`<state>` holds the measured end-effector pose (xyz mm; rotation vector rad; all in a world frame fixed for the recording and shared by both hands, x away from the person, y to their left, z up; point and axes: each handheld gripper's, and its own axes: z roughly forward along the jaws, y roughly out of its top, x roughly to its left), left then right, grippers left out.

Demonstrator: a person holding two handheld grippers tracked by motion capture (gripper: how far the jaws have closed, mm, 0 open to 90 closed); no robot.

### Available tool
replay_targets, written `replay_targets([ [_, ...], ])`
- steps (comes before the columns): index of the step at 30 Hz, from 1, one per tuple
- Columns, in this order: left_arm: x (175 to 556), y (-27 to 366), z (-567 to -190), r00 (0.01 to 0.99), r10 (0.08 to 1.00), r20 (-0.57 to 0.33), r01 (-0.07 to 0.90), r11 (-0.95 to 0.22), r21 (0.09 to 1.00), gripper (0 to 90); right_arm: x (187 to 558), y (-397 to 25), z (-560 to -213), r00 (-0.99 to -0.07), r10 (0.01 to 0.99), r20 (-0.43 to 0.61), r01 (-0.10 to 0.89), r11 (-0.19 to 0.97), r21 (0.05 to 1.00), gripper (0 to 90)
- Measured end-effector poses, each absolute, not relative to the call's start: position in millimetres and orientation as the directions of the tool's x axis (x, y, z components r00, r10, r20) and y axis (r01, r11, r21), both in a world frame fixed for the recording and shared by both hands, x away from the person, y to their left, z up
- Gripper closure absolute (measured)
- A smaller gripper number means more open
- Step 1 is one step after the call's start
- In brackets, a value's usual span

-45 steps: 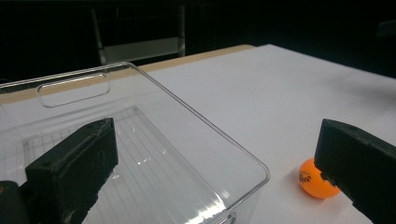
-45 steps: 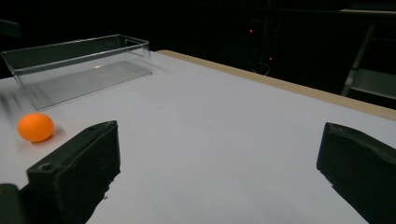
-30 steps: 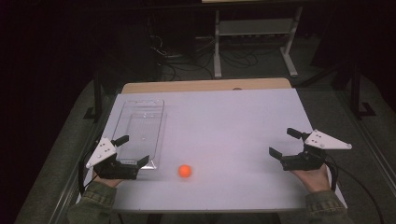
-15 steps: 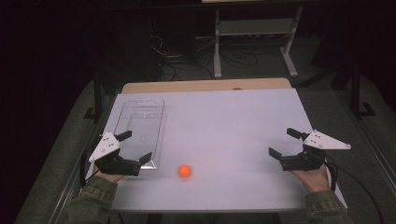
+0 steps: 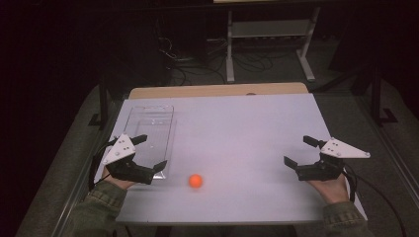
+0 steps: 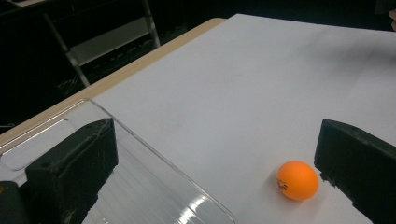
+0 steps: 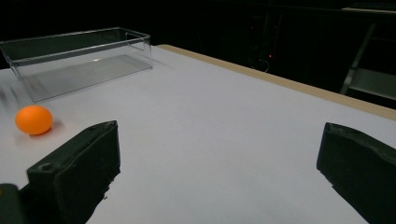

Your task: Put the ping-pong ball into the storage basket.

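High view has your left gripper (image 5: 146, 154) at lower left, jaws spread wide and empty, one jaw over the near end of the clear tray (image 5: 148, 129). Careful: swing toward the orange ball (image 5: 196, 180) and that jaw could clip the tray wall, or nudge the ball rolling. It sits on the white table (image 5: 247, 128), just right of the gripper. Your right gripper (image 5: 302, 153), lower right, gapes empty too.

ball (image 6: 297, 180): smooth matt orange plastic | bin (image 5: 148, 129) beside it: clear glossy plastic | table (image 5: 247, 133): matt white, wood-edged
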<state>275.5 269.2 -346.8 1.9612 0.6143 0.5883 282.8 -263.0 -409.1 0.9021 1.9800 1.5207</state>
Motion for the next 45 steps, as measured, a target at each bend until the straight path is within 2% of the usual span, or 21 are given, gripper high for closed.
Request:
replay_targets([
  [45,295,233,-346,0.854,0.5,0.144,0.205,-0.578,0.79,0.0,282,-259,-411,-0.689,0.725,0.013,0.215,0.188,0.958,0.0],
])
